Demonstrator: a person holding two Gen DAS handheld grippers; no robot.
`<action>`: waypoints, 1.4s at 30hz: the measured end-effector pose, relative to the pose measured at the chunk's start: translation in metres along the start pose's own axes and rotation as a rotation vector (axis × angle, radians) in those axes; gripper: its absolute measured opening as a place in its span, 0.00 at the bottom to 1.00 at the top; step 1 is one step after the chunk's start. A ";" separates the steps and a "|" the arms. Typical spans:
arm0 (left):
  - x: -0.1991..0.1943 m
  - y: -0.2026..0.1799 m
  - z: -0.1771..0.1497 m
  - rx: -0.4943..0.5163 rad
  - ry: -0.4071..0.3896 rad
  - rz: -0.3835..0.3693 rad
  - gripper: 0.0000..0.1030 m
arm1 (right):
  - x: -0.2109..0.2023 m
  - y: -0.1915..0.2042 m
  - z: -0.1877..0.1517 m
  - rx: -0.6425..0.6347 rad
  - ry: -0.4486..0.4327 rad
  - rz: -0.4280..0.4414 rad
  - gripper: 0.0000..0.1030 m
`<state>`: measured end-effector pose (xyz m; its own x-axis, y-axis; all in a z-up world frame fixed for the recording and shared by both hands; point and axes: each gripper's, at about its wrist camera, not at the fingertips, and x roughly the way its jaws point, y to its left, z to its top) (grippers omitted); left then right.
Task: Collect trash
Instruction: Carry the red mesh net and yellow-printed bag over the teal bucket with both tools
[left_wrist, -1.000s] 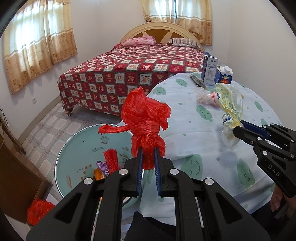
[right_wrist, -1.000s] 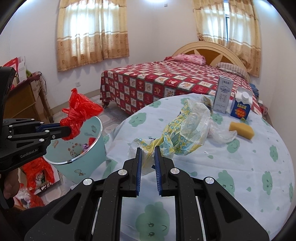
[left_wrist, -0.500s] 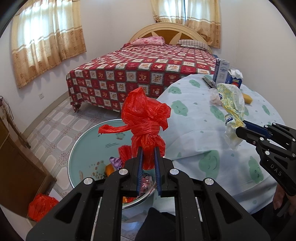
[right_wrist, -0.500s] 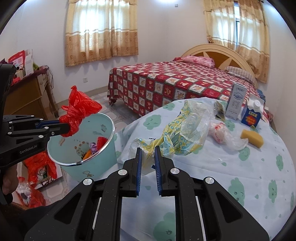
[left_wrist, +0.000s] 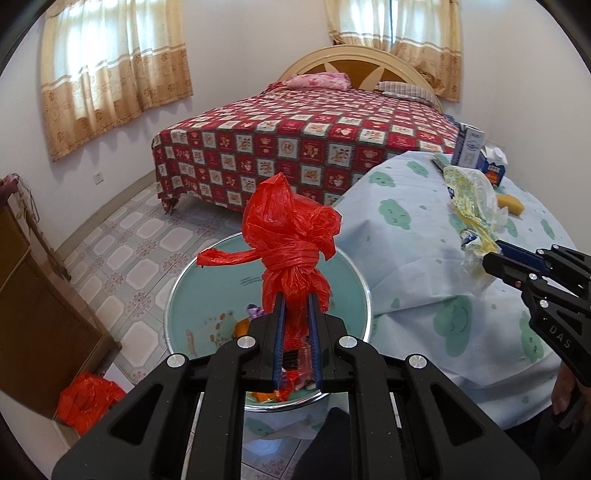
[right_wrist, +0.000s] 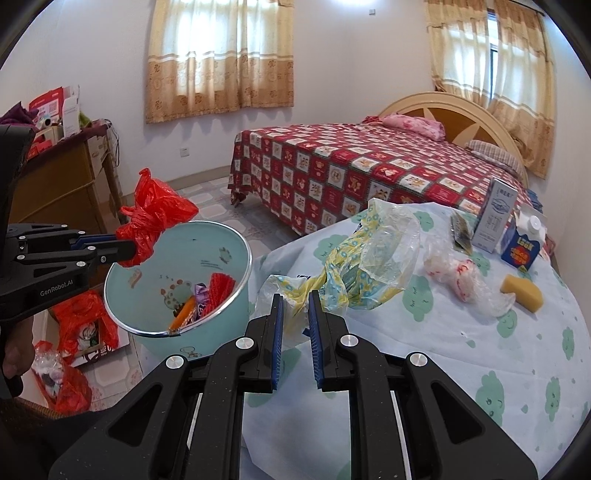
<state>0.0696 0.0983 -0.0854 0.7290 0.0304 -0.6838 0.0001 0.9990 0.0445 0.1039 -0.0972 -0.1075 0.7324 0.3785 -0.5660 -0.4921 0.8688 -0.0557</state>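
Note:
My left gripper (left_wrist: 295, 295) is shut on a knotted red plastic bag (left_wrist: 291, 236) and holds it above the open teal trash bin (left_wrist: 207, 284), which has wrappers inside. In the right wrist view the red bag (right_wrist: 155, 218) hangs over the bin's (right_wrist: 221, 295) left rim. My right gripper (right_wrist: 295, 297) is shut on a yellow-patterned clear plastic bag (right_wrist: 365, 251) at the table's left edge, beside the bin. It also shows in the left wrist view (left_wrist: 472, 206).
On the round table with the cloud-print cloth (right_wrist: 461, 350) lie a crumpled clear wrapper (right_wrist: 461, 280), a yellow sponge (right_wrist: 521, 291), a blue carton (right_wrist: 522, 247) and a tall white carton (right_wrist: 495, 218). A bed (right_wrist: 369, 170) stands behind, a wooden cabinet (right_wrist: 62, 177) at left, red bags (right_wrist: 77, 325) on the floor.
Both grippers have moved left toward the bin. The red bag is now over the bin's opening, and the yellow bag has been dragged to the table's edge.

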 end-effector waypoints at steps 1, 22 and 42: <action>0.000 0.003 0.000 -0.006 0.000 0.005 0.12 | 0.001 0.002 0.001 -0.004 0.000 0.002 0.14; -0.004 0.043 -0.001 -0.075 -0.013 0.062 0.12 | 0.022 0.034 0.023 -0.078 0.005 0.072 0.14; -0.011 0.071 -0.003 -0.125 -0.035 0.101 0.12 | 0.032 0.064 0.037 -0.137 -0.002 0.129 0.14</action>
<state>0.0598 0.1689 -0.0767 0.7444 0.1314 -0.6547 -0.1578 0.9873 0.0188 0.1131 -0.0173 -0.0990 0.6602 0.4847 -0.5737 -0.6412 0.7616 -0.0943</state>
